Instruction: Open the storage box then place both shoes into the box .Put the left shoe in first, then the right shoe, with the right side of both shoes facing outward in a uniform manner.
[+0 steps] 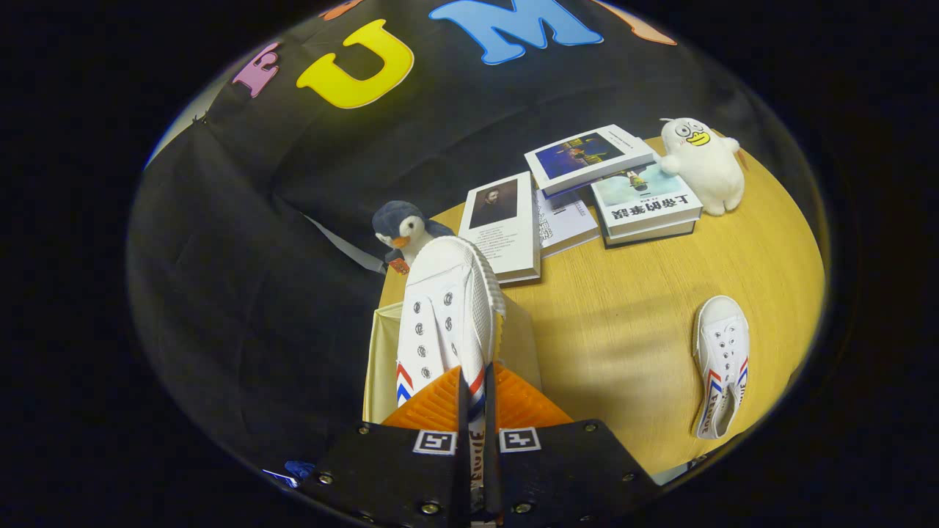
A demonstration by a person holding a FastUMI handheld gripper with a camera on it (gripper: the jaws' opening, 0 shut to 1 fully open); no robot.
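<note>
We see the hand-held gripper [475, 400] clamped on a shoe [447, 308], its toe pointing far, above the box [380, 352] at the desk's [616, 337] left edge. The second shoe [721, 363] lies right, well apart.

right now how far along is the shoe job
Done: the box looks open. In hand: the claw is shut on one shoe, held over the box. Left: lower it in, then fetch the other shoe lying on the table.
</note>
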